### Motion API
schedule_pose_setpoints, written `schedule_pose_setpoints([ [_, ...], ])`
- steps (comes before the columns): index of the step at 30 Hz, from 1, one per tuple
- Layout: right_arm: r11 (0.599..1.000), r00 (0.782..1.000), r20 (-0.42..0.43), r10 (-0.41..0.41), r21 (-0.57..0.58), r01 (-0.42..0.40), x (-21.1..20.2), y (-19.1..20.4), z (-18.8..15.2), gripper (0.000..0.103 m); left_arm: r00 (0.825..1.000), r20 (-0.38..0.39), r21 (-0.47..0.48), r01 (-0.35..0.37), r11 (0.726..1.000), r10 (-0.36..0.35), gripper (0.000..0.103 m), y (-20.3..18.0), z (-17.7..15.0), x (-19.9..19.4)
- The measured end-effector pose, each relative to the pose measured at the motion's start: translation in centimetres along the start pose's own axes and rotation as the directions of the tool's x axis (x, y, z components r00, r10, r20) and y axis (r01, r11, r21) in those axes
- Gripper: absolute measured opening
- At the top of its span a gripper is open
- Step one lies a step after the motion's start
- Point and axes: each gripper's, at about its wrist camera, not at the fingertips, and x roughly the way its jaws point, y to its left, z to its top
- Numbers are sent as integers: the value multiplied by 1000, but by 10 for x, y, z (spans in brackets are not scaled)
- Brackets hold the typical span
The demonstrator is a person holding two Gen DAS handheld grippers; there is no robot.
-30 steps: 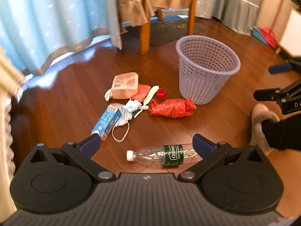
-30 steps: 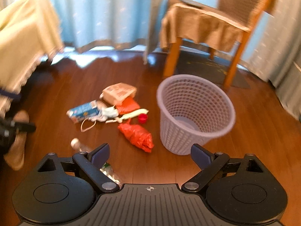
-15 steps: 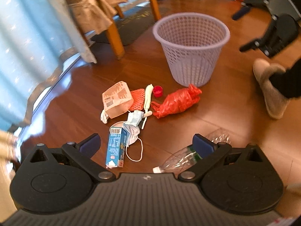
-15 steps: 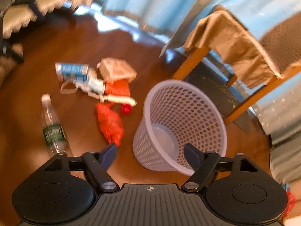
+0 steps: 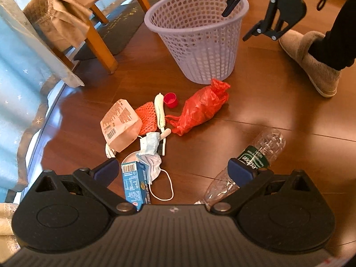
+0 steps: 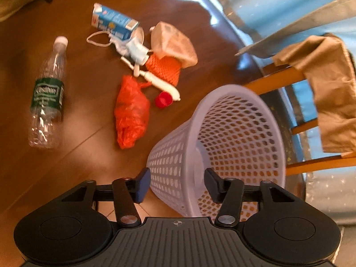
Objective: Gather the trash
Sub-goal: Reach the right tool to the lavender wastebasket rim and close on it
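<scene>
A lilac mesh basket (image 5: pixel 200 33) stands on the wood floor. In front of it lies trash: a red plastic bag (image 5: pixel 200 109), a red cap (image 5: pixel 170 99), a pink packet (image 5: pixel 121 124), an orange net (image 5: pixel 146 118), a face mask (image 5: pixel 151 153), a blue carton (image 5: pixel 134 182) and a clear bottle (image 5: pixel 260 151). My left gripper (image 5: pixel 173 173) hangs open above the carton and mask, its right finger over the bottle. My right gripper (image 6: pixel 178 185) is open and straddles the basket (image 6: pixel 222 138) wall, one finger outside and one inside. In the right wrist view, the bag (image 6: pixel 131 115) and bottle (image 6: pixel 47 93) lie to the left.
A wooden chair draped in tan cloth (image 5: pixel 62 22) stands behind the trash, with blue curtains (image 5: pixel 20 77) at the left and a dark mat (image 5: pixel 120 31) under the chair. A person's slippered foot (image 5: pixel 311 60) rests to the right of the basket.
My left gripper swung in over the trash pile, so the carton now sits between its fingers. My right gripper came down onto the basket's near wall and its fingers narrowed.
</scene>
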Motion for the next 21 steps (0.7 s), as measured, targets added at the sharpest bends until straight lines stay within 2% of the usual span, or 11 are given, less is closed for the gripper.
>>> schedule_pose_setpoints([
  [14, 986, 996, -62, -62, -161, 51, 38, 12, 10, 25, 999, -2, 7, 35, 999, -35, 102, 2, -5, 17],
  [21, 977, 994, -67, -90, -201, 75, 35, 28, 10, 22, 999, 1, 4, 36, 999, -36, 102, 2, -6, 16],
])
